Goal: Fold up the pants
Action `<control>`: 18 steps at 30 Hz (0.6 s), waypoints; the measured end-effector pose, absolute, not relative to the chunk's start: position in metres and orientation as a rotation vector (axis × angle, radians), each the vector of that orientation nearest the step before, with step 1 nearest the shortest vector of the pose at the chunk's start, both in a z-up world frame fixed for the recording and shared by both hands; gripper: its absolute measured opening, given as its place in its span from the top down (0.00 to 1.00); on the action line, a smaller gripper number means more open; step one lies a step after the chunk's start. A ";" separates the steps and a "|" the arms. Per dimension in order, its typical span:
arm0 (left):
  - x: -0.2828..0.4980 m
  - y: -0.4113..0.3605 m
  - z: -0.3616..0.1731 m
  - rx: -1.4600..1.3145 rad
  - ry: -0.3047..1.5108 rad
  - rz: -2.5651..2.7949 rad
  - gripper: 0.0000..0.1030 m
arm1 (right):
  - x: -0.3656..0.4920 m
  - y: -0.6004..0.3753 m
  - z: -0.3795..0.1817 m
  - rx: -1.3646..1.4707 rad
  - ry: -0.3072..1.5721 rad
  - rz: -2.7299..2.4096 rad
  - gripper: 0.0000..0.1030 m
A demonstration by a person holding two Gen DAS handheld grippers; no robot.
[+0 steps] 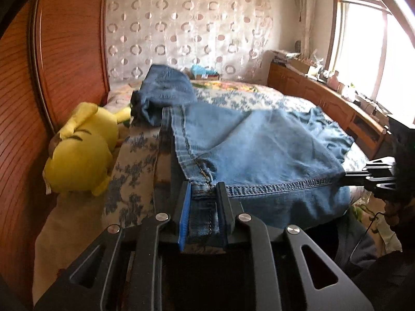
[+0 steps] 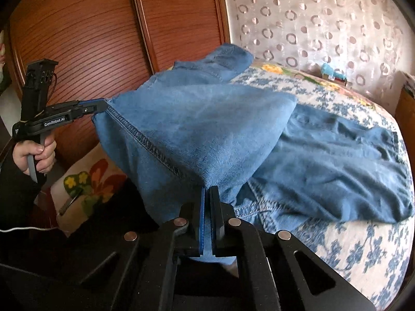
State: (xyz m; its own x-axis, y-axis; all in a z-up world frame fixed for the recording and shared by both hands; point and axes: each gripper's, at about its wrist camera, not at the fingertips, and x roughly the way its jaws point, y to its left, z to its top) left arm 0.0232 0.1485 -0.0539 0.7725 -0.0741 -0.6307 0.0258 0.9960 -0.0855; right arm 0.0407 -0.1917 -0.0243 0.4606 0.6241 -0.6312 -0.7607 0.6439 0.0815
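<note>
Blue jeans (image 1: 259,142) lie partly on the bed, with their near end lifted and stretched between my two grippers. The left gripper (image 1: 203,193) is shut on a thick stitched seam at the left corner of the raised edge. In the right wrist view the same gripper (image 2: 102,105) shows at the far left, pinching that corner, with a hand (image 2: 39,153) on its handle. My right gripper (image 2: 208,191) is shut on the other corner of the denim (image 2: 207,124), jaws nearly together. From the left wrist view it (image 1: 347,175) appears at the right edge. The rest of the jeans drapes over the cover.
A floral bed cover (image 2: 350,246) spreads under the jeans. A yellow plush toy (image 1: 80,155) lies at the bed's left side against a wooden wardrobe (image 1: 64,51). A patterned curtain (image 1: 194,26) hangs behind, and a cluttered wooden cabinet (image 1: 324,98) runs under the window.
</note>
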 end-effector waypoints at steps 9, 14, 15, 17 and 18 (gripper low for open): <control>0.026 0.142 -0.052 -0.089 0.682 -0.063 0.52 | 0.047 -0.207 -0.026 -0.154 0.656 0.781 0.80; 0.029 0.134 -0.042 -0.091 0.647 -0.078 0.25 | 0.036 -0.219 -0.027 -0.112 0.631 0.725 0.72; 0.030 0.132 -0.041 -0.092 0.638 -0.081 0.23 | 0.034 -0.221 -0.027 -0.103 0.626 0.714 0.70; 0.034 0.126 -0.038 -0.091 0.624 -0.093 0.23 | 0.034 -0.226 -0.028 -0.080 0.614 0.692 0.66; 0.038 0.122 -0.037 -0.090 0.620 -0.100 0.23 | 0.035 -0.229 -0.029 -0.067 0.612 0.686 0.63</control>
State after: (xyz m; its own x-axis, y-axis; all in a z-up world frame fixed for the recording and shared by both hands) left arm 0.0376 0.1223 -0.0366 0.8092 -0.1202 -0.5751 0.0663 0.9913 -0.1138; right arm 0.0352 -0.2288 -0.0287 0.6066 0.5737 -0.5504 -0.6119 0.7789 0.1375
